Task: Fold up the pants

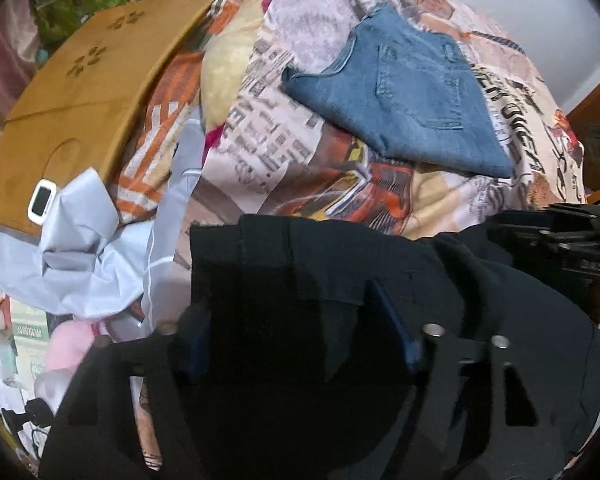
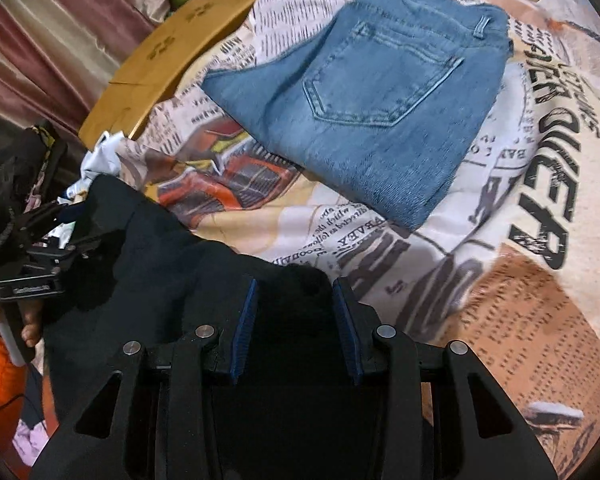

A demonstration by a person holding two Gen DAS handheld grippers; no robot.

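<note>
The right gripper [image 2: 295, 316] is pinching a bunched fold of the black pants [image 2: 148, 264] between its blue pads [image 2: 246, 324], the jaws held apart only by the cloth between them. The left gripper [image 1: 296, 332] is gripping the same garment near its far edge, dark cloth filling the gap between its fingers. The pants are hanging slack between the two tools, above the newspaper-print bedspread [image 2: 540, 184].

The thick wad in the right jaws is likely holding several layers, so one layer could be slipping free unseen and spoiling the fold. The sagging middle may be dragging over the folded blue jeans [image 2: 364, 92] lying just beyond and pulling them askew. On the left side the crumpled grey plastic bag [image 1: 80, 248] and the tan board [image 1: 88, 96] are sitting near enough to snag a trailing edge.

Both tools are tilting downward and forward, side by side, the left one showing at the edge of the right wrist view.
</note>
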